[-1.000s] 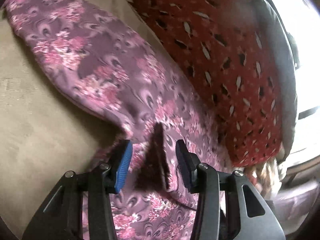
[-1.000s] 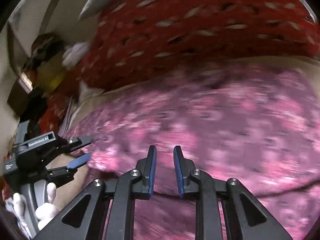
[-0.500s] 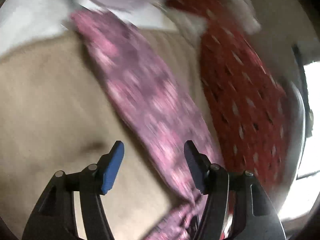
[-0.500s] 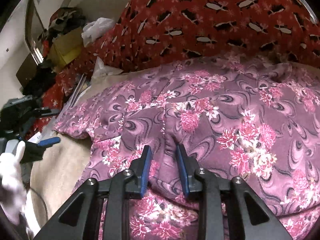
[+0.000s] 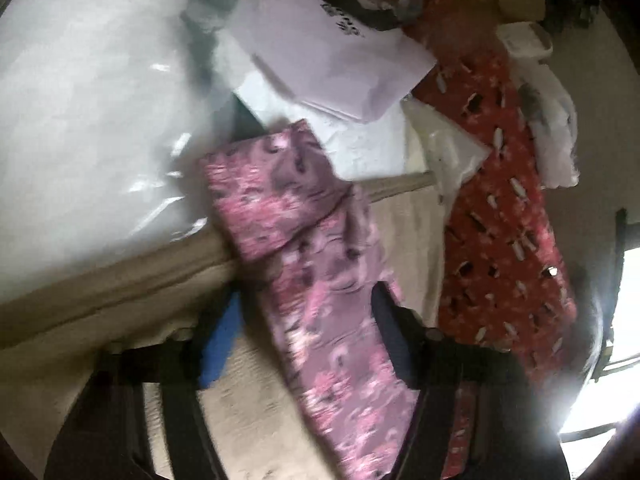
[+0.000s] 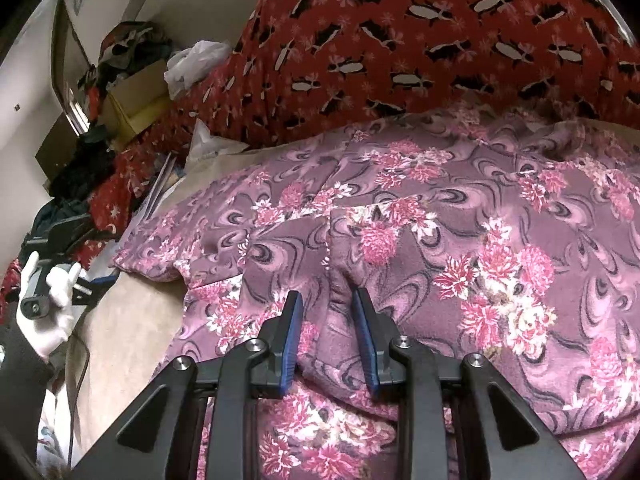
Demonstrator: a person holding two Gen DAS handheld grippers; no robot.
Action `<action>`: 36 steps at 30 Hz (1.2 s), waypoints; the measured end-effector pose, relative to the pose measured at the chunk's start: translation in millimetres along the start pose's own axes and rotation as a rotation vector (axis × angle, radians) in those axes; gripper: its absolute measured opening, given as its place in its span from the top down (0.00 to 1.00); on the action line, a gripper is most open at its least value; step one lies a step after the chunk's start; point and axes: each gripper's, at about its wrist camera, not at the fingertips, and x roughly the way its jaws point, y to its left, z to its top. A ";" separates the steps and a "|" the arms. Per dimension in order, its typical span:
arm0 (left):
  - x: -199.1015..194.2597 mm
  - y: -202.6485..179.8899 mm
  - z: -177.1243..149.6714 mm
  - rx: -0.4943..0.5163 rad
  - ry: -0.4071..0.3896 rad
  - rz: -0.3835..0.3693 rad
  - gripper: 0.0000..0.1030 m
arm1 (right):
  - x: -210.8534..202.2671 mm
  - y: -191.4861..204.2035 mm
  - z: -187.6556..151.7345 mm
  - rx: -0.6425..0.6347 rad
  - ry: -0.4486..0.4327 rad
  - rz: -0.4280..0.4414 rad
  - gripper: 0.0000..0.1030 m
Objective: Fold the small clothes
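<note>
Against the frame half a second earlier, the left wrist view had swung toward 12 o'clock, bringing a clear plastic bag [image 5: 80, 112] and white paper sheets [image 5: 332, 48] into sight; the right wrist view had barely changed, the fold lying between the fingers as before.

The floral garment [image 6: 420, 220], a soft mauve knit printed with pink flower clusters, lay spread over a tan bed surface [image 6: 128, 320]. Seen from the left wrist, it ran as a long narrow band [image 5: 320, 280] from 6 o'clock to a squared end at 12 o'clock, where it overlapped the bag's edge.

The right tool [image 6: 328, 332] stood narrow, its blue-padded fingers either side of a raised ridge of the garment; whether the pads pressed the cloth could not be told. The left tool [image 5: 304, 332] stood wide, the band passing between its fingers; the view was blurred and contact could not be told. The left hand [image 6: 52, 304], white-gloved, appeared at 9 o'clock in the right wrist view.

A red patterned fabric [image 6: 400, 40] bordered the garment at 12 o'clock. Bare tan surface lay open at 8 o'clock.
</note>
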 end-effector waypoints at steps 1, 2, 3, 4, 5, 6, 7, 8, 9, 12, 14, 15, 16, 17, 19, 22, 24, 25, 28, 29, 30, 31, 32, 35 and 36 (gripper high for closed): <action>2.4 -3.3 1.3 0.012 0.027 -0.022 0.86 | 0.0 -0.2 0.0 0.001 0.000 0.002 0.73; 4.5 -6.8 1.0 0.030 0.050 -0.038 0.98 | 0.2 -0.4 -0.1 0.003 -0.001 0.003 0.73; 2.6 -10.3 0.6 0.041 0.049 -0.046 0.98 | 0.1 -0.8 -0.1 0.005 -0.001 0.005 0.73; -3.0 -16.5 -3.7 0.068 0.026 -0.045 0.98 | 0.1 -0.8 -0.1 0.005 -0.001 0.005 0.73; -8.0 -22.3 -7.3 0.097 0.009 -0.042 0.98 | 0.2 -1.2 0.0 0.008 -0.001 0.007 0.73; -12.7 -28.6 -11.6 0.123 -0.003 -0.043 0.98 | 0.3 -1.5 0.2 0.010 0.000 0.009 0.73; -17.3 -35.0 -17.1 0.140 -0.003 -0.051 0.98 | 0.2 -1.9 0.6 0.014 0.002 0.012 0.73; -19.9 -40.1 -21.2 0.146 0.004 -0.062 0.98 | 0.3 -1.9 1.2 0.015 0.005 0.012 0.73; -22.6 -46.0 -26.6 0.154 0.016 -0.073 0.98 | 0.2 -1.7 2.0 0.017 0.009 0.012 0.73; -36.2 -66.9 -47.3 0.213 0.039 -0.105 0.98 | -1.8 -0.4 7.3 0.024 0.043 0.006 0.73; -44.5 -86.0 -62.1 0.271 0.036 -0.118 0.98 | -8.3 -2.0 11.3 0.032 0.070 0.012 0.73; -49.1 -95.4 -70.2 0.304 0.037 -0.123 0.98 | -13.6 -4.4 12.8 0.038 0.071 0.013 0.73; -54.0 -105.4 -79.5 0.336 0.039 -0.130 0.98 | -21.2 -8.1 13.8 0.044 0.062 0.005 0.73; -57.4 -114.0 -87.1 0.359 0.045 -0.139 0.98 | -30.1 -13.8 14.8 0.050 0.048 -0.013 0.73; -64.1 -133.0 -106.2 0.406 0.065 -0.164 0.98 | -49.4 -31.8 17.2 0.066 0.027 -0.061 0.70; -70.3 -158.2 -131.6 0.462 0.097 -0.195 0.98 | -68.3 -64.5 23.2 0.099 0.002 -0.141 0.70; -69.5 -174.5 -157.5 0.502 0.129 -0.216 0.98 | -81.9 -90.2 24.7 0.124 -0.015 -0.200 0.67; -68.3 -180.1 -168.3 0.517 0.142 -0.224 0.98 | -88.4 -103.0 23.3 0.133 -0.023 -0.232 0.66; -60.5 -197.0 -207.0 0.562 0.195 -0.239 0.98 | -97.2 -137.3 10.4 0.166 -0.011 -0.310 0.68; -57.1 -200.9 -219.4 0.572 0.215 -0.240 0.98 | -97.3 -148.7 2.6 0.187 -0.001 -0.309 0.68; -50.0 -204.8 -236.1 0.585 0.245 -0.236 0.98 | -99.6 -155.5 -3.4 0.197 -0.024 -0.274 0.68; -44.7 -206.3 -247.5 0.594 0.266 -0.232 0.98 | -104.1 -158.4 -9.9 0.196 -0.061 -0.242 0.68; -38.3 -207.0 -261.7 0.604 0.291 -0.226 0.98 | -105.4 -160.1 -14.7 0.204 -0.079 -0.225 0.68; -11.5 -203.9 -305.2 0.634 0.374 -0.189 0.98 | -103.5 -158.5 -16.9 0.199 -0.094 -0.226 0.66; 1.5 -199.9 -322.1 0.650 0.403 -0.164 0.98 | -102.7 -158.2 -17.0 0.194 -0.095 -0.226 0.64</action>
